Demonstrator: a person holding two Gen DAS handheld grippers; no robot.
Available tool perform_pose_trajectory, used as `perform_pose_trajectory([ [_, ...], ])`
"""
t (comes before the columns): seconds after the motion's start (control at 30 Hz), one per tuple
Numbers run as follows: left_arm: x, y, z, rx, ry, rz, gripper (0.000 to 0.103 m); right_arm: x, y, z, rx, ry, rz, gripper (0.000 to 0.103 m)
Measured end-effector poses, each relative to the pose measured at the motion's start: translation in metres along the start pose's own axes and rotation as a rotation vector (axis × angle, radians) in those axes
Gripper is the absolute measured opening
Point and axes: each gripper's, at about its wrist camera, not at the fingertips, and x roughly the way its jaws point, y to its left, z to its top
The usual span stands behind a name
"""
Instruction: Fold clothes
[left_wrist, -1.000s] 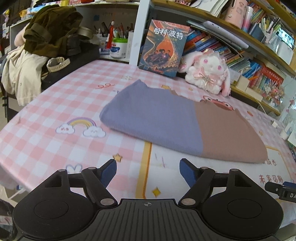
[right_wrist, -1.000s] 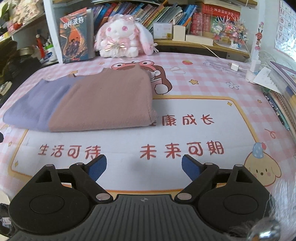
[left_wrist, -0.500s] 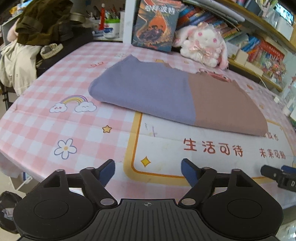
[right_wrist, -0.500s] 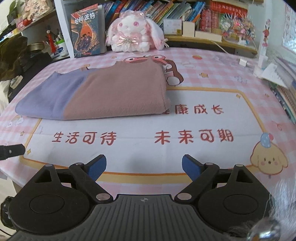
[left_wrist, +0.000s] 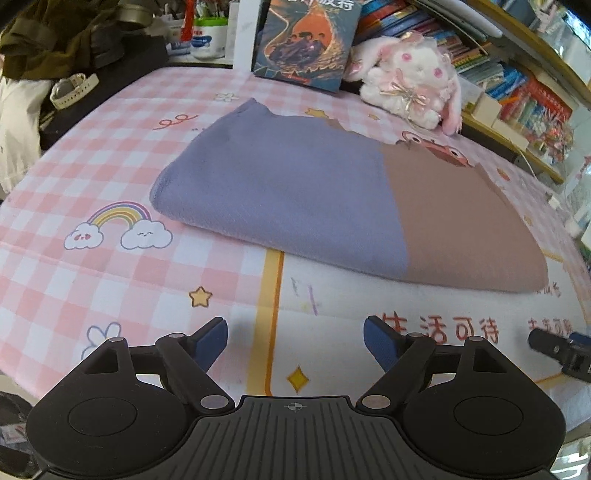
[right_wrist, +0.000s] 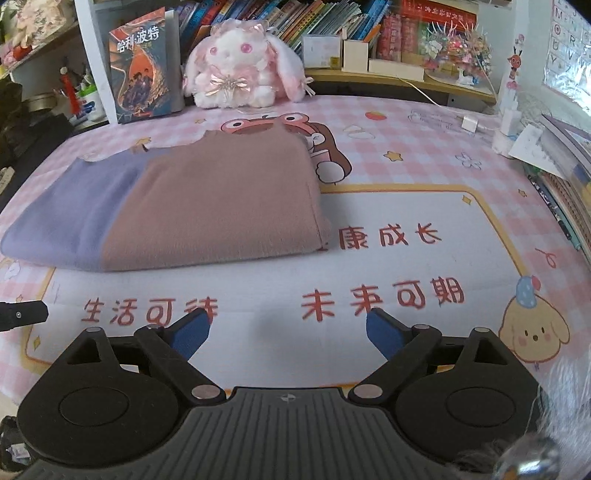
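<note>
Both grippers nearer, plush rabbit behind sweater

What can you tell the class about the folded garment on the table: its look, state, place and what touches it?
The folded garment is a soft, fleecy-looking knit in two blocks of colour, lilac at one end and dusty pink-brown at the other. It lies flat as a thick, neat rectangle with rounded folded edges on the pink checked tablecloth, partly covering a printed cartoon. Only the cloth touches it; the plush rabbit and the book stand apart behind it.
</note>
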Motion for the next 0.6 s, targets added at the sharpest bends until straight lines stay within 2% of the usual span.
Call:
perform_pose_trajectory([
  [0.13, 0.003, 0.022, 0.011, -0.120, -0.008, -0.101, 0.083, 0.007, 0.008, 0.005, -0.010, 0.009, -0.002, 0.097],
  [0.3, 0.012, 0.059, 0.021, -0.365, -0.014, -0.206, 0.083, 0.013, 0.013, 0.013, 0.001, 0.007, -0.018, 0.097],
  [0.47, 0.023, 0.092, 0.024, -0.619, -0.016, -0.319, 0.076, 0.017, 0.019, 0.021, 0.010, -0.001, -0.041, 0.097],
  [0.6, 0.031, 0.111, 0.026, -0.771, -0.036, -0.351, 0.069, 0.021, 0.025, 0.027, 0.001, 0.004, -0.054, 0.097],
])
